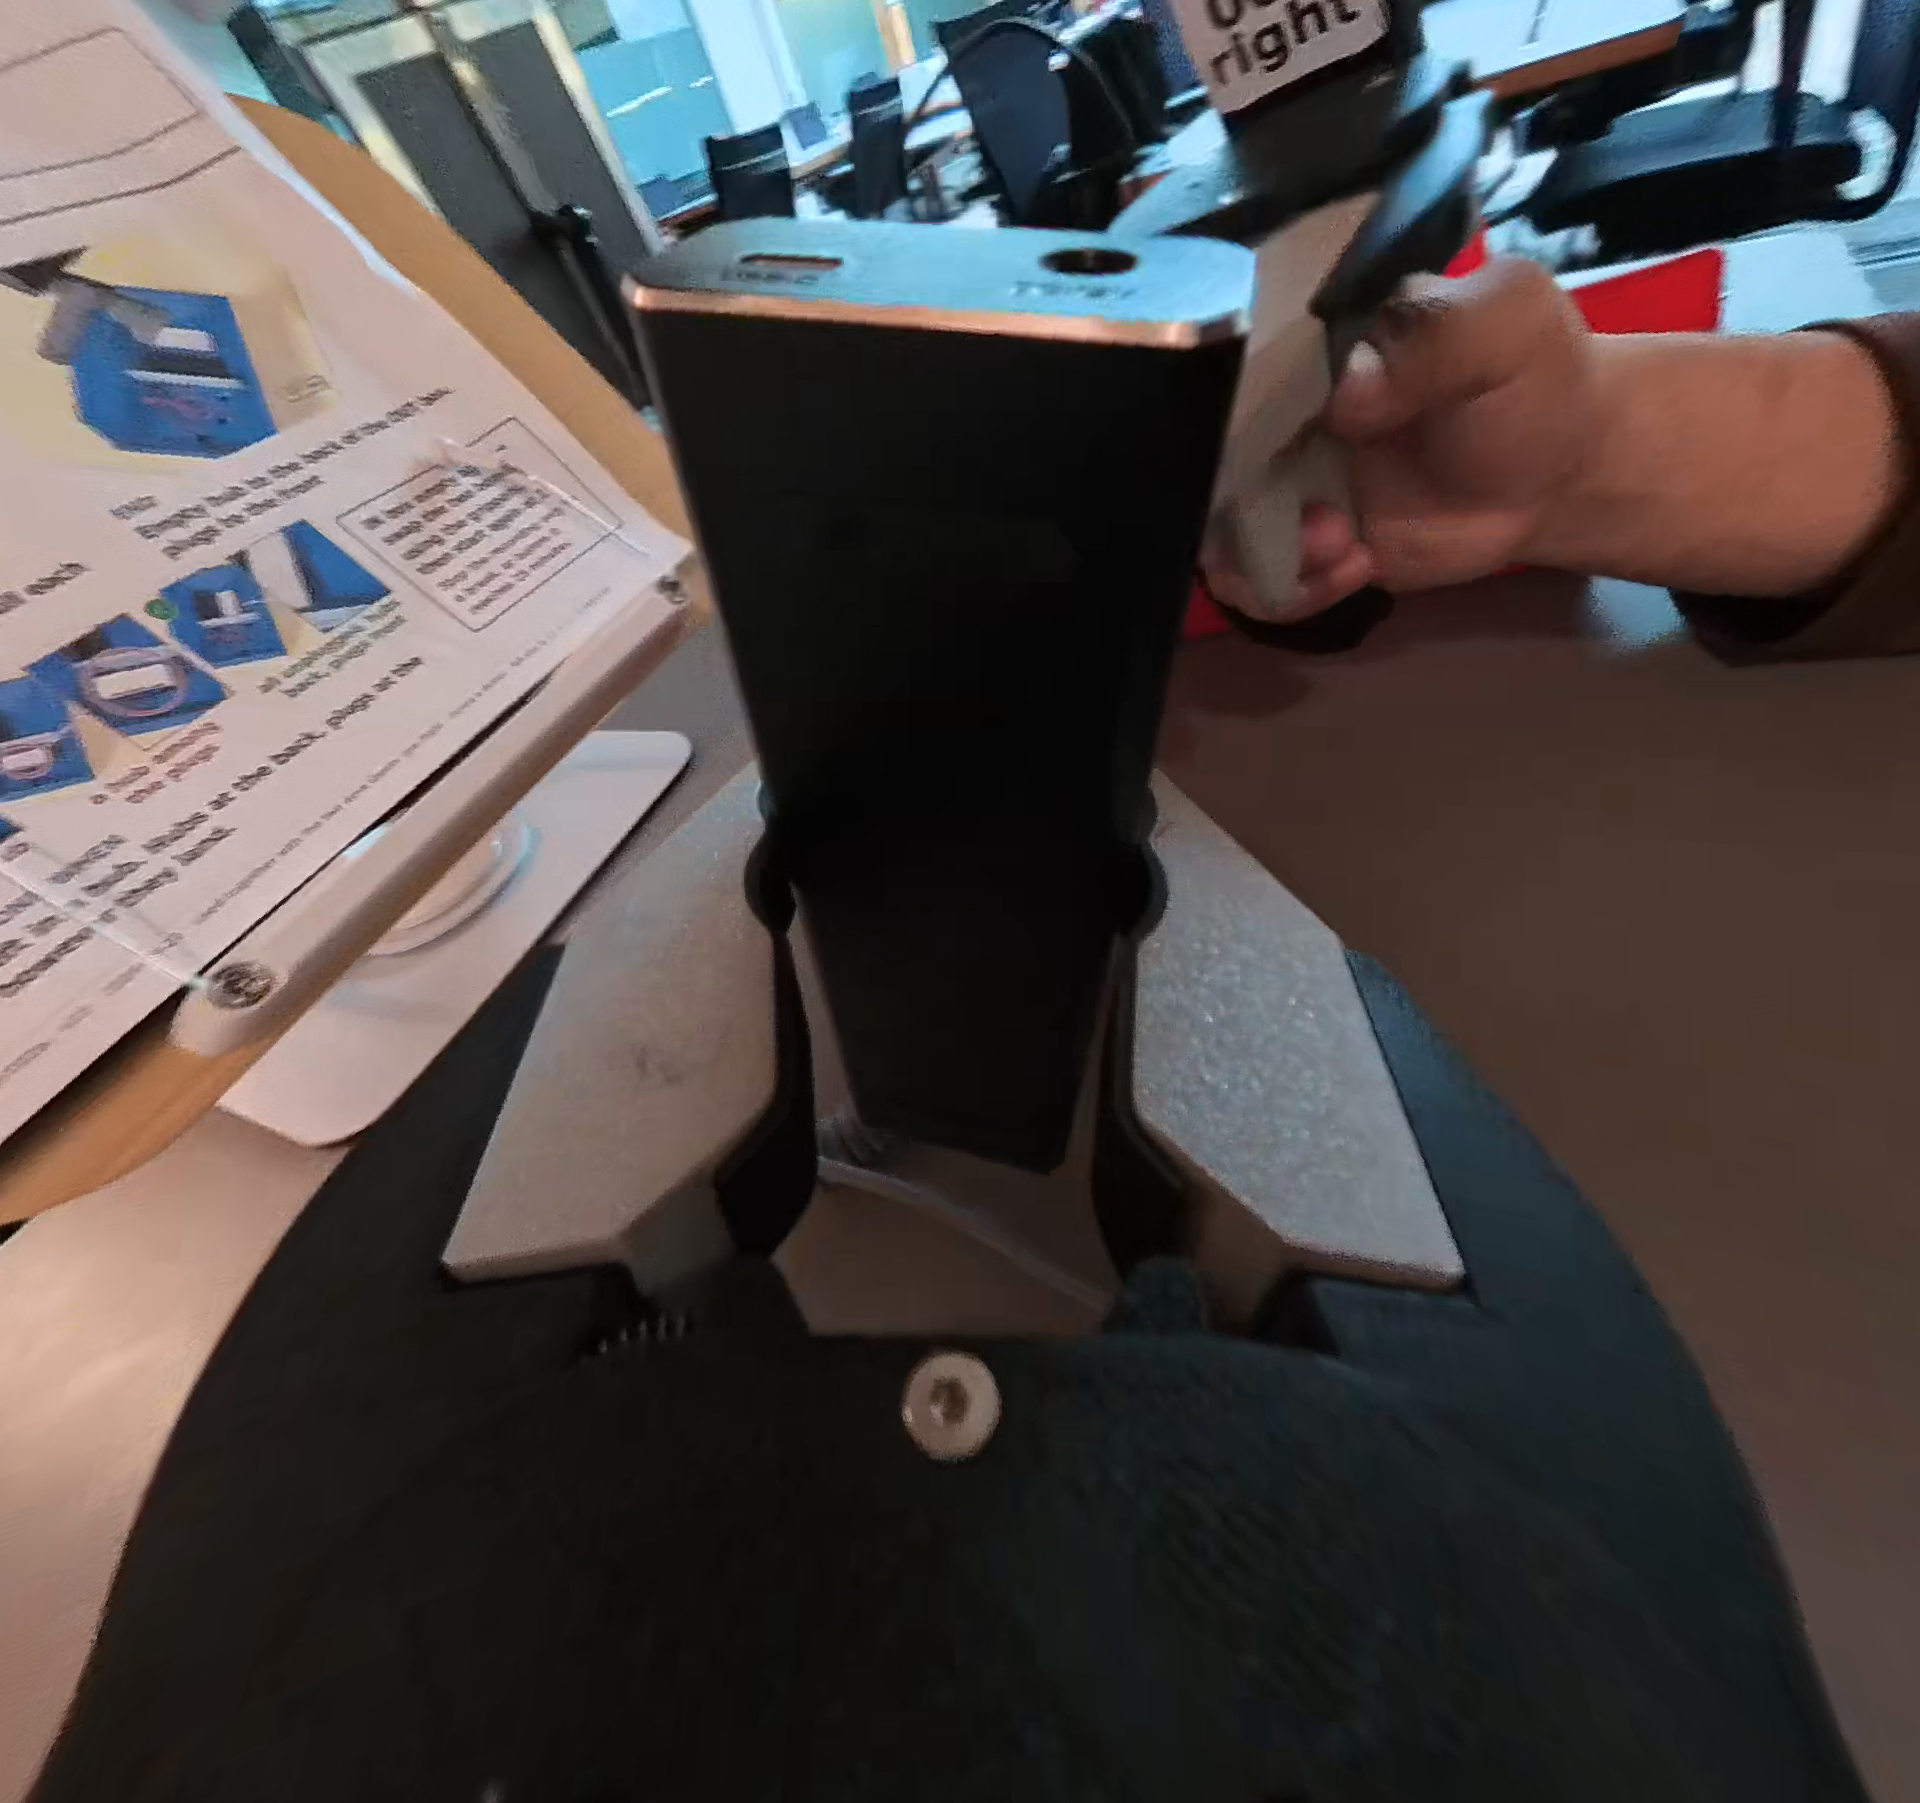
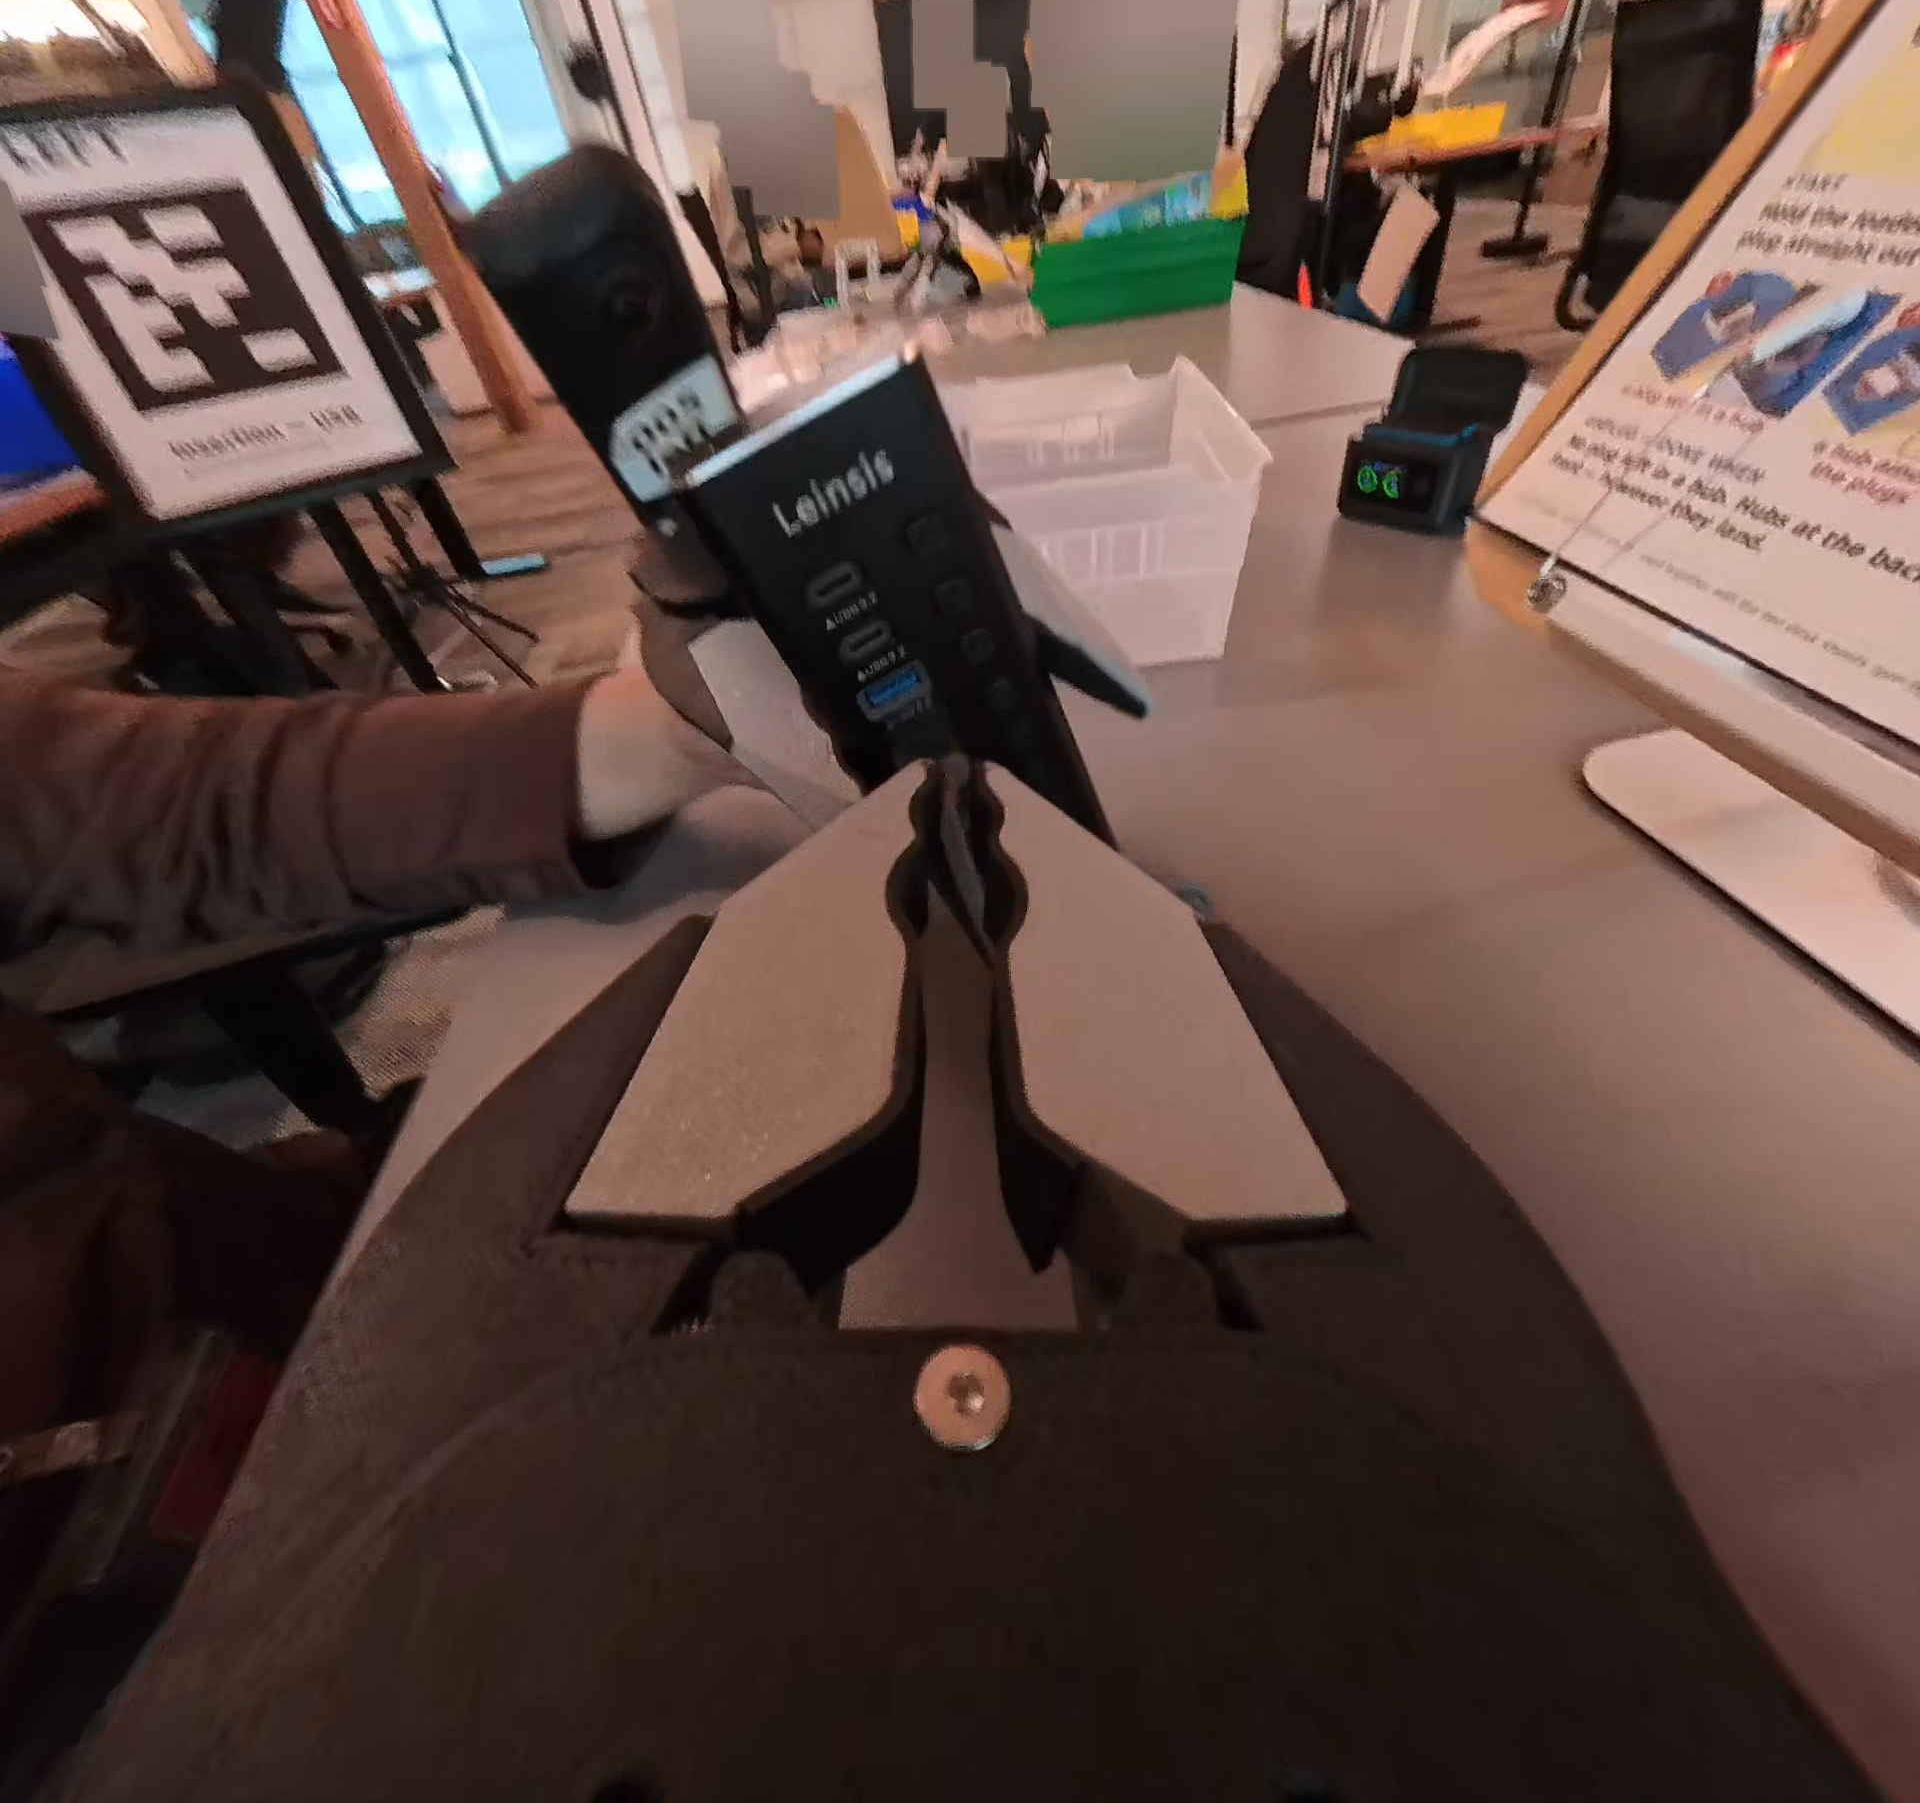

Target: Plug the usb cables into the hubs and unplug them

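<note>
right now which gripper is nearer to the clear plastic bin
Left. The left gripper, clamping the black hub, sits just in front of the clear plastic bin; the right gripper, shut on a plug, is a little further back.

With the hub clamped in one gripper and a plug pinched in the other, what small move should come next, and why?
Probably a short straight pull or push along the port axis. The left hand-held gripper is shut on the black hub, holding it upright. The right hand-held gripper pinches a dark plug at a port below the blue one; whether it is seated is unclear.
</note>
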`<state>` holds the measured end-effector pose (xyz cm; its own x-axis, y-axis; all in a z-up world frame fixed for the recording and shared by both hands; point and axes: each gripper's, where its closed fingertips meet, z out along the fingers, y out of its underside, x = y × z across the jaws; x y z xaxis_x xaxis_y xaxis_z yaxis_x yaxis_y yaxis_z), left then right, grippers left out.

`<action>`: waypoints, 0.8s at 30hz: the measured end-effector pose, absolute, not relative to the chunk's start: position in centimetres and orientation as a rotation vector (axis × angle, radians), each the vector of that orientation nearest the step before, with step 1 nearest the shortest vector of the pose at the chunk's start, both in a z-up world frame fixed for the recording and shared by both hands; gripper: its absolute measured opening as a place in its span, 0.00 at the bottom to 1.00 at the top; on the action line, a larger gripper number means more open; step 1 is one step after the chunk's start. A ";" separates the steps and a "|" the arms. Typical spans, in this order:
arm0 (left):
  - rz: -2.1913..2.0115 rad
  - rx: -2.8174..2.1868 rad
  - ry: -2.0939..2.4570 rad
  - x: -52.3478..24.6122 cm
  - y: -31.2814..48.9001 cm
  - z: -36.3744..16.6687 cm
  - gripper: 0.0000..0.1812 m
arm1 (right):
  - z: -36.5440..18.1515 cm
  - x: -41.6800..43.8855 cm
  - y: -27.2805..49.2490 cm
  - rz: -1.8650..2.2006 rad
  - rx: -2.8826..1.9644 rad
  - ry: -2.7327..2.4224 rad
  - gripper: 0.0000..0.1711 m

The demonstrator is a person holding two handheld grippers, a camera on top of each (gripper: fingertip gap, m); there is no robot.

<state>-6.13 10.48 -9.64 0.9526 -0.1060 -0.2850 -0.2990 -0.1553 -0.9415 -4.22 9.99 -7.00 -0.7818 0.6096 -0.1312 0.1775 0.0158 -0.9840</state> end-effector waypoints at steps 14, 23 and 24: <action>0.385 -1.792 0.579 -4.3 9.0 -11.1 0.34 | -10.3 -2.8 7.7 1.832 -0.942 -2.285 0.11; 0.564 -1.740 0.694 -3.0 9.3 -11.0 0.34 | -10.8 -1.5 5.8 1.905 -0.866 -2.389 0.07; 0.601 -1.740 0.711 -3.2 9.3 -11.1 0.34 | -11.0 -1.7 5.8 1.880 -0.863 -2.389 0.06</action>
